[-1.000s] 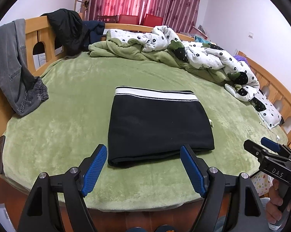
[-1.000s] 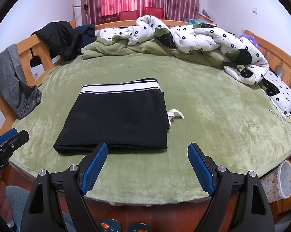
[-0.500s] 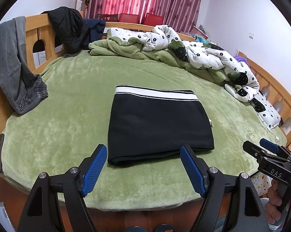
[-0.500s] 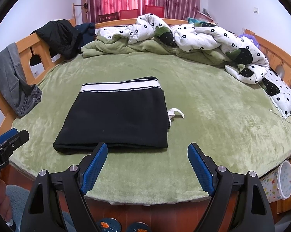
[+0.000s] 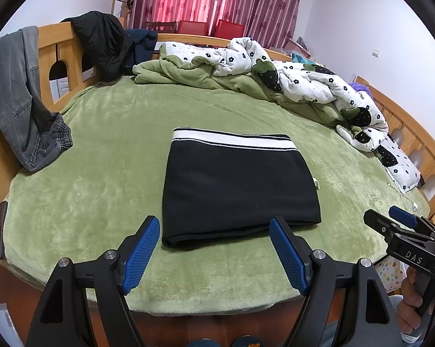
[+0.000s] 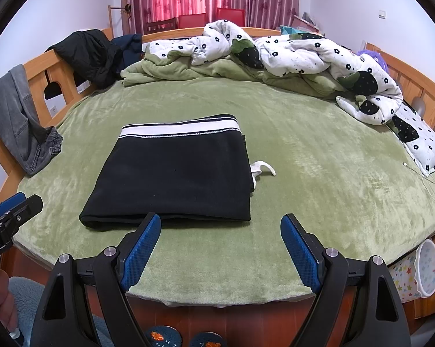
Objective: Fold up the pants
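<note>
The black pants lie folded into a flat rectangle on the green bed cover, the white-striped waistband at the far edge. They also show in the right wrist view, with a white drawstring sticking out at the right side. My left gripper is open and empty, held just short of the pants' near edge. My right gripper is open and empty, near the front edge of the bed to the right of the pants. Each gripper shows in the other's view, the right gripper and the left gripper.
A rumpled flowered quilt and green blanket lie along the far and right sides. Grey jeans and a black jacket hang on the wooden rail at the left. A phone cable lies at the right. A star-patterned bin stands beside the bed.
Both grippers have drawn back slightly from the bed and stayed open. The folded pants have not moved.
</note>
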Demonstrator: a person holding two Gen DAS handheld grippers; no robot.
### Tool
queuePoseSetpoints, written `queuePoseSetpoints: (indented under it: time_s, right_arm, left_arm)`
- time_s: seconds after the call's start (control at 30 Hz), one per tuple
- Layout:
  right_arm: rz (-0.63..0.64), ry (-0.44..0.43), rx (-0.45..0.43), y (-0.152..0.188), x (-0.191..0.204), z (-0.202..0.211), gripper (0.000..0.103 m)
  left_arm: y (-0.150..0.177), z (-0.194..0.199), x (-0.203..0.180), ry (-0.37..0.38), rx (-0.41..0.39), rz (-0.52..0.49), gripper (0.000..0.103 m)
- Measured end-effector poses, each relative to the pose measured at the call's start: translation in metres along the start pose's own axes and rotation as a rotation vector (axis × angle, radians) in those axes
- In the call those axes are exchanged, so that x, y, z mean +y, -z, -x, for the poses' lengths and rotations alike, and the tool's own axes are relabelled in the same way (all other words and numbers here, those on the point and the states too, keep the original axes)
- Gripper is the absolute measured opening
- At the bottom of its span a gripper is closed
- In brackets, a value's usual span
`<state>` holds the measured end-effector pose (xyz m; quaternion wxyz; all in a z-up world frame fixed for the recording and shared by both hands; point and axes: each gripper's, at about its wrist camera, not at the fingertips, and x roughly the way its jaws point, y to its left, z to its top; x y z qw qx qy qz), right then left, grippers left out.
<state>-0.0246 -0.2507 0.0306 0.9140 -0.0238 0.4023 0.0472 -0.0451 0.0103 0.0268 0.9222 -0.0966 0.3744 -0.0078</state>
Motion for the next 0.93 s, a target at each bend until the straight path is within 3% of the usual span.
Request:
queuePoseSetpoints:
  time_s: [0.93]
  right_arm:
    - [-0.007, 0.004, -0.004, 0.0005, 0.0016, 0.0006, 0.084]
  left_arm:
    - [-0.0010, 0.0028, 0.0021, 0.017, -0.013, -0.004, 0.077]
